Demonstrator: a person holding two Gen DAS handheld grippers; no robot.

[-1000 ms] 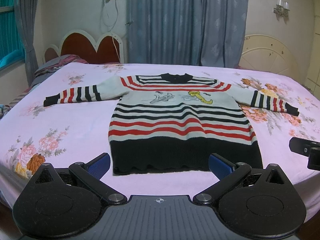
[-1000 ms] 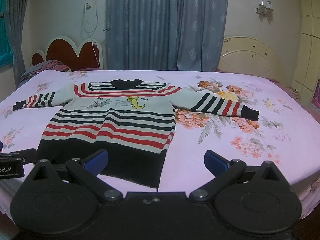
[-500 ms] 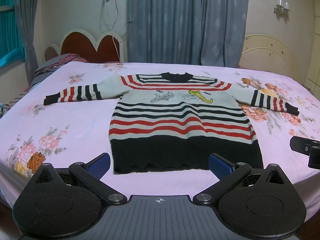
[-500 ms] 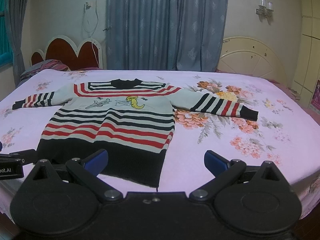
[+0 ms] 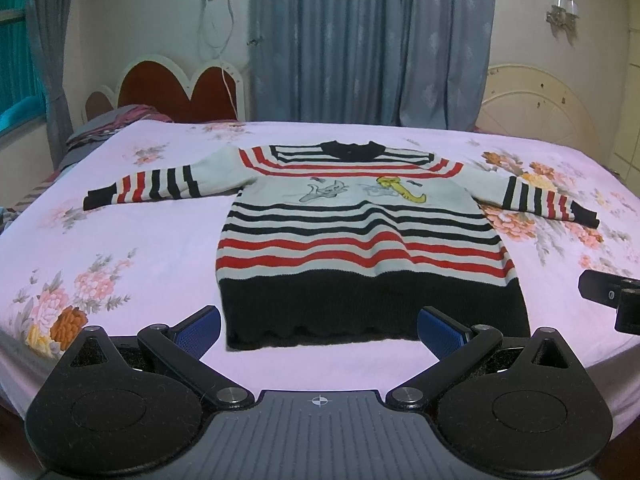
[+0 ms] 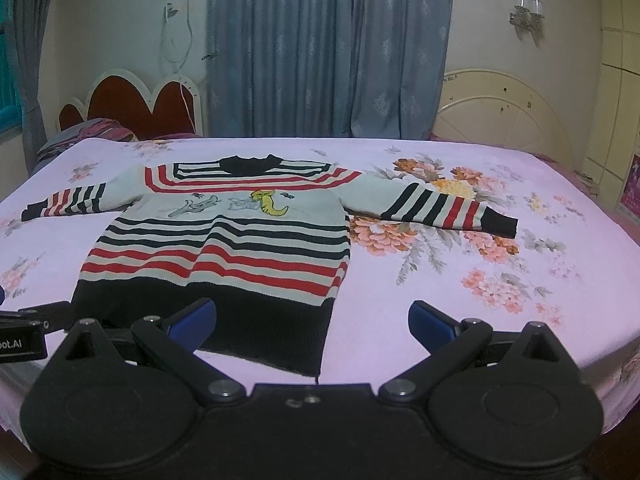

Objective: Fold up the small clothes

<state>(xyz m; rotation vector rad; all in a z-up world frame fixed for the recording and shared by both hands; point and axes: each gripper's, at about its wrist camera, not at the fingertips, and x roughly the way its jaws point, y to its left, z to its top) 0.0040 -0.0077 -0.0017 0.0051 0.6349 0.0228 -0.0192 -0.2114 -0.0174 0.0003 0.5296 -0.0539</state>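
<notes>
A small striped sweater (image 5: 360,240), white with red and black bands, a black hem and a cartoon print, lies flat and face up on the bed with both sleeves spread out. It also shows in the right wrist view (image 6: 224,248). My left gripper (image 5: 318,326) is open and empty, just in front of the hem. My right gripper (image 6: 312,318) is open and empty, near the hem's right corner. The right gripper's body (image 5: 608,292) shows at the right edge of the left wrist view.
The bed has a pink floral sheet (image 5: 120,248) with its front edge just under my grippers. A red heart-shaped headboard (image 5: 176,92) and folded bedding (image 5: 108,124) are at the far left. Blue curtains (image 5: 360,40) hang behind. A cream headboard (image 6: 500,116) stands at the right.
Both grippers have shifted very slightly; the sweater lies as before and both grippers stay open.
</notes>
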